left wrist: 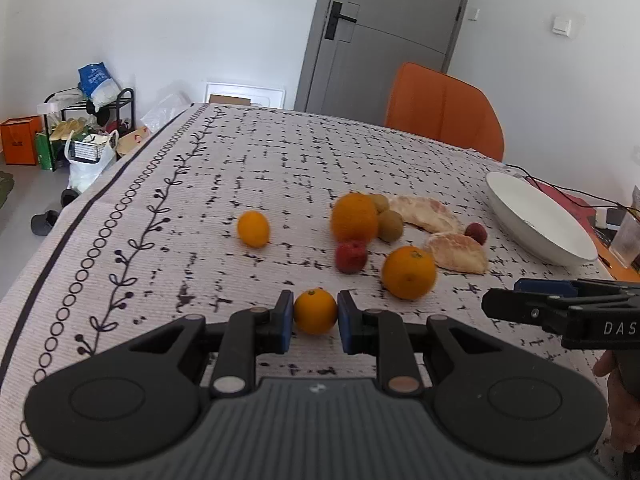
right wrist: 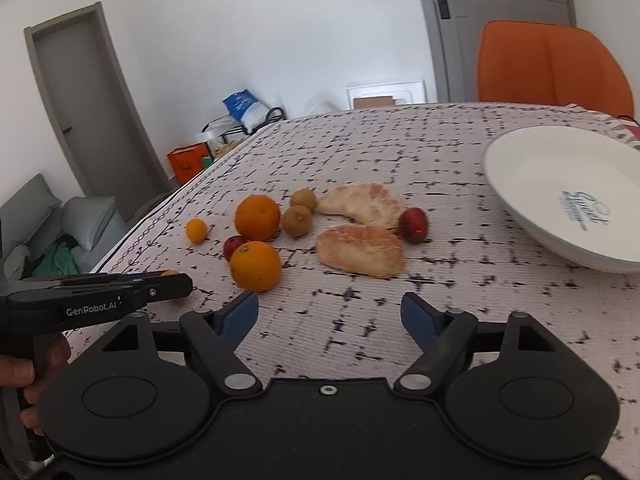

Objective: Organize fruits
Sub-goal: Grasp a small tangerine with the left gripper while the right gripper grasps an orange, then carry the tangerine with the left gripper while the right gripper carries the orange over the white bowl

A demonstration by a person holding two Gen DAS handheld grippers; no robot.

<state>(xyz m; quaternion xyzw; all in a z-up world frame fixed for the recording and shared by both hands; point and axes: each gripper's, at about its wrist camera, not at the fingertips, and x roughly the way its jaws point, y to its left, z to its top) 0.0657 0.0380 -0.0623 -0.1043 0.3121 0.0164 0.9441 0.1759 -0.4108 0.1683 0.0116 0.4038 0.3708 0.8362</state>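
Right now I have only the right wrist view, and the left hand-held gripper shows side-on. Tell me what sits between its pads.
Observer: The left hand-held gripper is shut on a small orange; both blue pads press its sides.
Operator: Report what lies beyond the plate's far rim.
Observer: Behind the white plate, a dark cable trails along the table's edge.
Operator: Say where my gripper shows from the left side.
Observer: The right hand-held gripper comes in from the right, its tip stopping short of the nearer big orange.
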